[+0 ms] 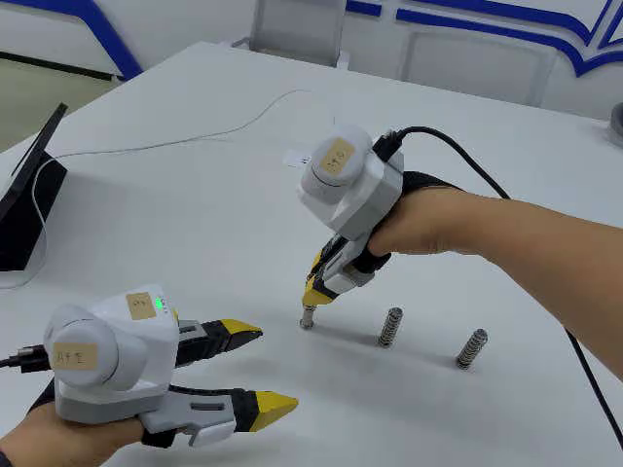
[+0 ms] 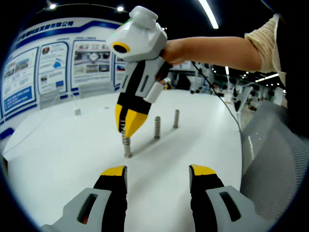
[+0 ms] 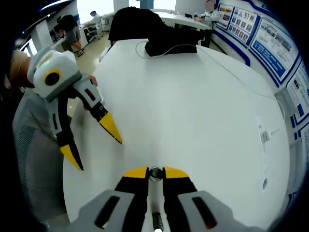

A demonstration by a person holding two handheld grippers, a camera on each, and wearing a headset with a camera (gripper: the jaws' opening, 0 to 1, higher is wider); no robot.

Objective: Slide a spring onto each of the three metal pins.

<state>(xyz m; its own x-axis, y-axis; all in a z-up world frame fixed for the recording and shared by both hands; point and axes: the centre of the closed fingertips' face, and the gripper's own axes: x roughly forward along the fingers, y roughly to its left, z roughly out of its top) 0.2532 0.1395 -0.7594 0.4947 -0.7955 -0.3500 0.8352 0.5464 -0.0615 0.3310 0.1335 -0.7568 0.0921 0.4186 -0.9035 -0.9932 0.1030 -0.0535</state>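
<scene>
Three metal pins stand in a row on the white table [image 1: 195,214]. My right gripper [image 1: 313,295] points down over the nearest pin [image 1: 307,317], shut on a spring [image 2: 125,137] that sits partly down this pin [image 2: 127,151]. From the right gripper view, the spring's top [image 3: 155,173] shows between the yellow tips of my right gripper [image 3: 155,175]. The other two pins each carry a spring [image 1: 390,327] [image 1: 472,348]. My left gripper [image 1: 263,370] hovers open at the near left, empty, and is also seen as left gripper [image 2: 158,170] and left gripper [image 3: 96,151].
A black tablet stand [image 1: 24,195] sits at the table's left edge, with a thin white cable [image 1: 146,148] running across the top. A small white label [image 1: 295,156] lies behind the right gripper. A grey chair [image 1: 297,29] stands beyond the far edge.
</scene>
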